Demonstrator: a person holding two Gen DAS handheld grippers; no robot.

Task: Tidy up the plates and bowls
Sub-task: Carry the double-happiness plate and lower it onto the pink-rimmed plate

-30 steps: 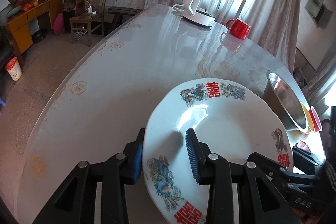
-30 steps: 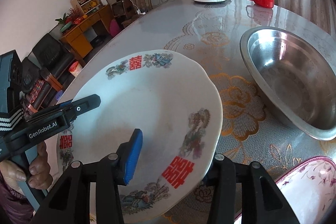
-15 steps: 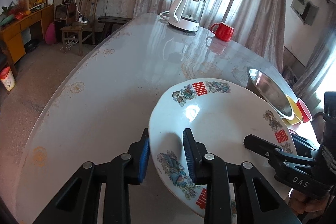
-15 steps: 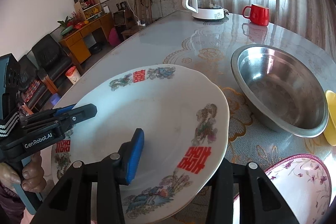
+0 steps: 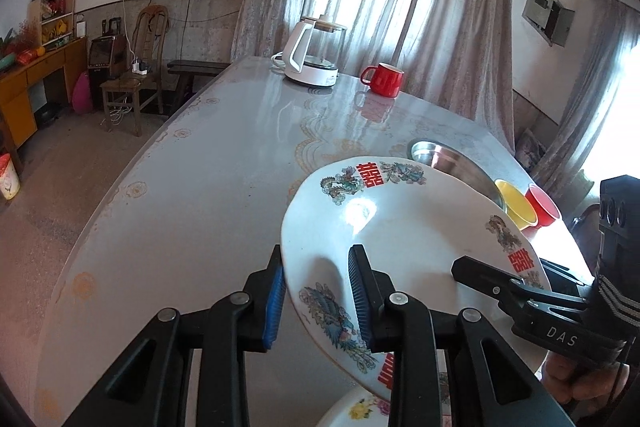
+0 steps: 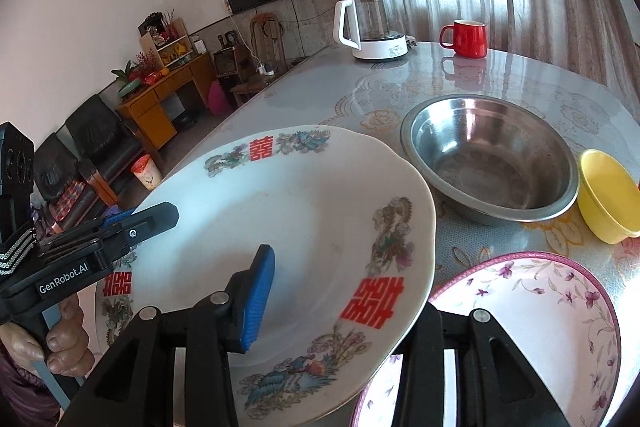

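Carrying the big plate (image 6: 288, 227) clear above the table (image 5: 180, 187), left tongs (image 5: 316, 295) and right tongs (image 6: 332, 307) both clamped on opposite rims. Next: lowering it level onto the flowered plate (image 6: 540, 327) just beside, then releasing together.

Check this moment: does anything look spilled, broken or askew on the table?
Nothing is spilled or broken. The only thing off level is the white plate, tilted above the table with the left gripper and right gripper clamped on opposite rims. The steel basin and yellow bowl sit upright.
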